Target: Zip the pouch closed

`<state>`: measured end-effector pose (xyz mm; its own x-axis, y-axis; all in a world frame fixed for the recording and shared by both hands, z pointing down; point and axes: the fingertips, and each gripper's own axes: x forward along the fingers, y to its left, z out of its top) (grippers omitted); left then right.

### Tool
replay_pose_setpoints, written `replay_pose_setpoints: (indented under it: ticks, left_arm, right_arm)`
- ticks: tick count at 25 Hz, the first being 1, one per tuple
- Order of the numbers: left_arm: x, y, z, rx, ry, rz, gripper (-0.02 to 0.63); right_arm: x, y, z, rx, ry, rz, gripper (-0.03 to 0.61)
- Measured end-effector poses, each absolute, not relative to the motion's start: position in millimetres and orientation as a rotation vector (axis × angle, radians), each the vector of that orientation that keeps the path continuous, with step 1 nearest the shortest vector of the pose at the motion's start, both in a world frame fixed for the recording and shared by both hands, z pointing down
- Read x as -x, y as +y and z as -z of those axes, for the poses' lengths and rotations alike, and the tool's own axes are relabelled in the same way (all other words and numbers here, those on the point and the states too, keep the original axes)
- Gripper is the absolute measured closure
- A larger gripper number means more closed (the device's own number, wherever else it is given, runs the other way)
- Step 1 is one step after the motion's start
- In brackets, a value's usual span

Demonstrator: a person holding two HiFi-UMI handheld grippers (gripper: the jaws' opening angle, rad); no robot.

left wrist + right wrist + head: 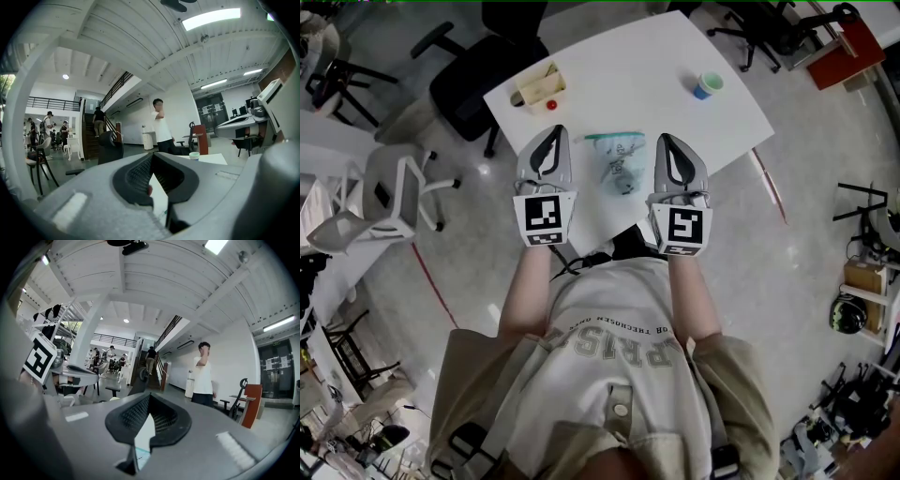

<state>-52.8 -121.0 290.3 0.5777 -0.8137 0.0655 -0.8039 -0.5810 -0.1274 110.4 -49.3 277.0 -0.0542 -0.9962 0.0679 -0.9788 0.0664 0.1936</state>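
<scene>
Seen from above, a person stands at the near edge of a white desk (656,84) and holds one claw in each hand, both pointing level toward the far side. The left claw (552,134) is clenched, its two jaws meeting at the tips with nothing between them. The right claw (669,141) is clenched in the same way and is also empty. Each carries a cube with square black-and-white markers at its near end, beside the person's wrists.

The pouch (619,161) lies flat on the desk between the two claws, near the desk's near edge. It is clear, with a teal strip along its far edge, and it touches neither claw. Whether its zip is done up cannot be made out.

At the far left of the desk sits a small beige box (540,87), with a small red object (551,105) just beside it. At the far right stands a cup (707,84), well apart from the pouch. A black office chair (478,84) stands past the desk's far left corner, and a white chair (394,192) stands on the floor to the left.

The left gripper view looks across the desk into a large hall, where a bystander in a white shirt (161,129) stands beyond it.
</scene>
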Motion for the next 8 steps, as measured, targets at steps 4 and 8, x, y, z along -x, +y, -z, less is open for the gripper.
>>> replay_pose_setpoints:
  ticks: [4, 8]
  left_arm:
    - [52.4, -119.4, -289.5, 2.708, 1.397, 0.187, 0.601]
    - [51.4, -117.4, -289.4, 2.702, 1.403, 0.193, 0.601]
  right_arm:
    - [-112.5, -47.3, -276.9, -2.02, -2.158, 0.139, 0.578]
    - [-115.4, -45.4, -278.1, -2.02, -2.162, 0.133, 0.578]
